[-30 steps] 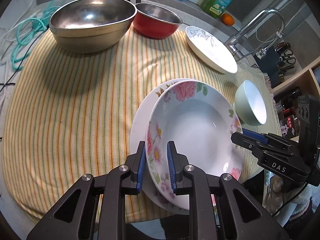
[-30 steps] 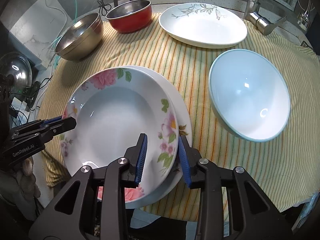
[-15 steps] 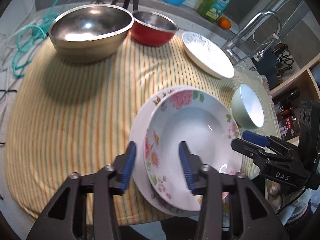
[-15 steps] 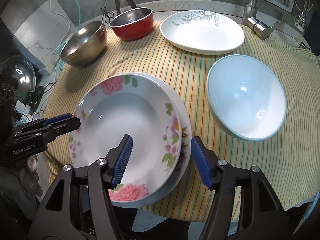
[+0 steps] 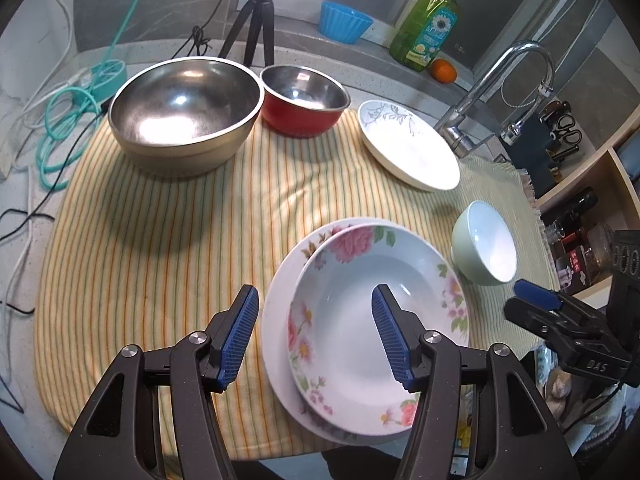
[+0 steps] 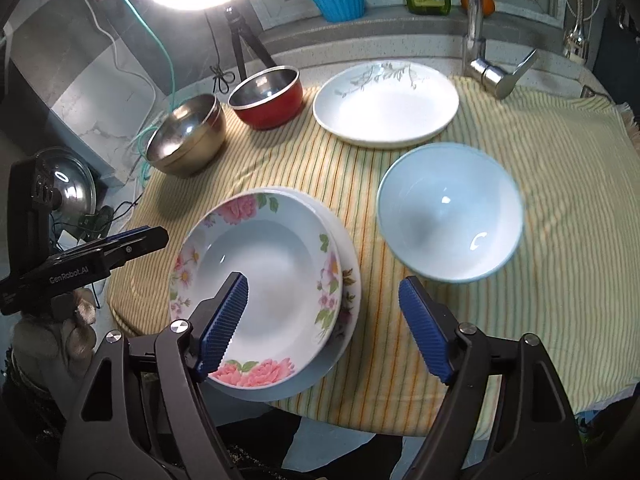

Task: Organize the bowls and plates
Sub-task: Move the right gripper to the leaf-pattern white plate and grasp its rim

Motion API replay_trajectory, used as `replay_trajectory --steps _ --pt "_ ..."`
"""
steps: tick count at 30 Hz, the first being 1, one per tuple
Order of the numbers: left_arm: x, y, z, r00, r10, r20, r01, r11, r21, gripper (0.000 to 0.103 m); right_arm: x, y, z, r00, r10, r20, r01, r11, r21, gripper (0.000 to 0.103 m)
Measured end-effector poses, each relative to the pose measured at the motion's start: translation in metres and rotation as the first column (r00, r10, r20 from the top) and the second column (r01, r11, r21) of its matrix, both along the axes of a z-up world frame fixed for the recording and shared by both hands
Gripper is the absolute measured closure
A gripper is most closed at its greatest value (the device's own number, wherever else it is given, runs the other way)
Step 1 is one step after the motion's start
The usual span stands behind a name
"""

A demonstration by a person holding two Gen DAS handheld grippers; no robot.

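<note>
Two glossy round ceramic plates stacked on striped cloth (image 5: 160, 264): rose-patterned deep plate (image 5: 372, 320) atop plainer plate (image 5: 280, 320). Left gripper (image 5: 314, 338) and right gripper (image 6: 322, 326) jaws just opening, now wide, gripping nothing.

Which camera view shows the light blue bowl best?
The right wrist view: the light blue bowl is large and near the middle, its whole rim and inside visible. In the left wrist view it is small and sits far right.

Three plates: a flowered plate (image 5: 376, 320) on a white plate (image 5: 280, 320), and a leaf-patterned plate (image 5: 408, 148); three bowls: steel bowl (image 5: 184, 112), red bowl (image 5: 304, 100), pale green bowl (image 5: 486, 254); one striped cloth (image 5: 160, 240).
</note>
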State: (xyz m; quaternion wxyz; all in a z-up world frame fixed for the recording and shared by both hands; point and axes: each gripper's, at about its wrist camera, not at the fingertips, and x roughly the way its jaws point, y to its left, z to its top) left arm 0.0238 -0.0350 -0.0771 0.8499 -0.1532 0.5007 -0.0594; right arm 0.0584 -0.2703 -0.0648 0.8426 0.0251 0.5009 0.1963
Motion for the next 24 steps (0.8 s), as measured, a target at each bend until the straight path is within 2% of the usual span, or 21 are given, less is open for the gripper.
replay_trajectory --steps 6,12,16,19,22,24 --pt "0.011 -0.007 0.01 0.999 -0.005 0.032 0.005 1.0 0.012 0.045 0.013 -0.018 0.027 0.997 -0.016 0.082 0.018 0.999 -0.028 0.014" --pt "0.03 -0.016 0.015 0.999 0.003 0.052 -0.004 1.0 0.013 0.045 0.042 -0.04 0.043 0.992 -0.037 0.122 0.055 0.987 -0.151 0.014" --pt "0.044 -0.028 0.016 0.998 -0.005 0.06 0.005 1.0 0.006 0.045 0.062 -0.052 0.043 0.991 -0.029 0.132 0.054 0.979 -0.195 0.014" --pt "0.057 -0.037 0.015 0.998 -0.009 0.063 0.009 1.0 -0.008 0.045 0.078 -0.062 0.042 0.992 -0.029 0.126 0.053 0.979 -0.195 0.014" --pt "0.07 -0.044 0.011 0.999 0.002 0.054 0.002 0.998 -0.06 0.045 0.095 -0.076 0.04 0.992 -0.03 0.119 0.048 0.987 -0.151 0.014" --pt "0.078 -0.048 0.009 0.998 0.008 0.055 -0.004 0.998 -0.068 0.045 0.106 -0.083 0.039 0.993 -0.032 0.114 0.047 0.99 -0.13 0.014"
